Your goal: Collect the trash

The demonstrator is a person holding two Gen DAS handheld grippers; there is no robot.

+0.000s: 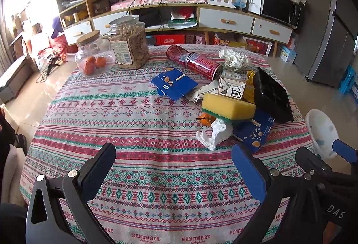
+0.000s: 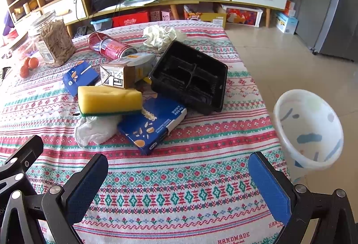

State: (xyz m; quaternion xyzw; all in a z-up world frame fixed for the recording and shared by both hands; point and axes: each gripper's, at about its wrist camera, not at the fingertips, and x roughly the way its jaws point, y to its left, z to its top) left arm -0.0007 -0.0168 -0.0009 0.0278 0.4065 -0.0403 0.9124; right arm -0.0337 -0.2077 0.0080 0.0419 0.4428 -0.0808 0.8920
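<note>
Both grippers, left and right, hover spread wide w/ nothing held above the surface. Trash sits piled ahead: sponge on a tissue, blue box, black tray (tilted), can. Bin stands on the floor beside the surface's right edge.

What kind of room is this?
Probably a living or dining room in a home: a table with a patterned cloth, a long cabinet with drawers, a microwave and a fridge.
</note>
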